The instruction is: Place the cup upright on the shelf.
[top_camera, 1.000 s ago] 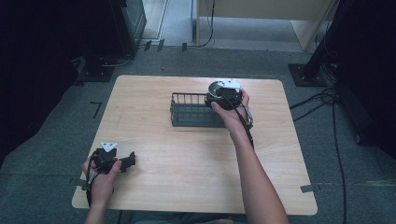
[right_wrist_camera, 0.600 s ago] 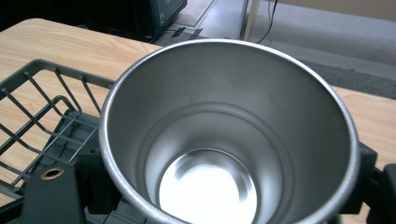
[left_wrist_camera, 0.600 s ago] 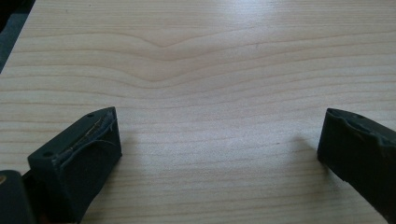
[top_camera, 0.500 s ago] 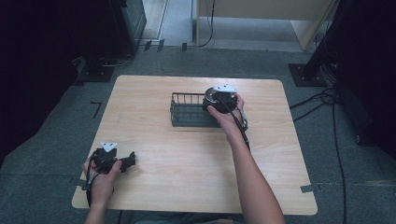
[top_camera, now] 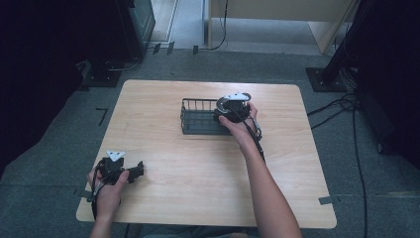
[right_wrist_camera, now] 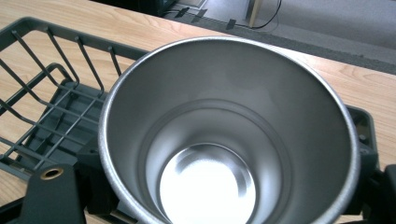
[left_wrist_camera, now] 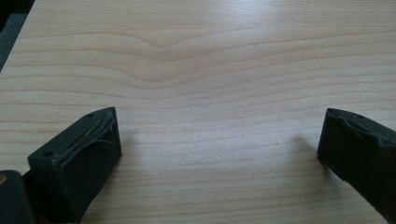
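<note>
Steel cup [right_wrist_camera: 229,140]: gripped by right claw [top_camera: 232,110] at right end of wire basket [top_camera: 198,119]. Left claw [top_camera: 130,172]: open (near-left worktop [top_camera: 198,168] corner), bare wood around.

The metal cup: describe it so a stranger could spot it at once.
Start at the wooden table, then find the dark wire rack near its far edge. At the rack's right end the right gripper holds the cup: shiny, round, open-topped and empty.
</note>
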{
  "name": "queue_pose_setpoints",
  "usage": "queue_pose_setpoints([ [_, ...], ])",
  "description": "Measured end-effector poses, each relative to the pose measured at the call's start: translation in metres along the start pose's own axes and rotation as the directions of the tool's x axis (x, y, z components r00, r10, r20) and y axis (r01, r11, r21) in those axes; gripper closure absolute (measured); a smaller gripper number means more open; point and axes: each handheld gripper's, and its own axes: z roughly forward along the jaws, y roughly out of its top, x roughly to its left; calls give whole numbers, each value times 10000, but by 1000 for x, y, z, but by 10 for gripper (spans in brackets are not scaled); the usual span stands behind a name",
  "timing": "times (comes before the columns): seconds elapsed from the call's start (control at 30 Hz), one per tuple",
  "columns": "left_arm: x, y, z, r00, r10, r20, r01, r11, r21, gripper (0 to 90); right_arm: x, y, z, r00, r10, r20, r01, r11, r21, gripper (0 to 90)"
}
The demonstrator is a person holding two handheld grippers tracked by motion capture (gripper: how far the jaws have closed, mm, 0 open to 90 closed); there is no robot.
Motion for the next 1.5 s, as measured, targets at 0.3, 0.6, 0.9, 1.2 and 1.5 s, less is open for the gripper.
queue_pose_setpoints([
  [0.3,0,0,0,10000,10,6,-10,10000,-1,0,-2,5,-12,9986,-65,-532,64,10000,-11,15],
  [0.6,0,0,0,10000,5,4,-5,10000,2,0,-11,9,-37,9984,148,-544,-176,9985,-513,0],
  [0.9,0,0,0,10000,7,6,-7,10000,-3,0,-26,-5,-62,9976,350,-604,-388,9972,-633,0],
  [1.2,0,0,0,10000,4,9,-4,10000,-15,0,-38,-25,-85,9989,305,-345,-328,9973,-658,0],
  [1.5,0,0,0,10000,6,8,-6,10000,-17,0,-54,-47,-102,9988,481,-21,-481,9970,-610,0],
])
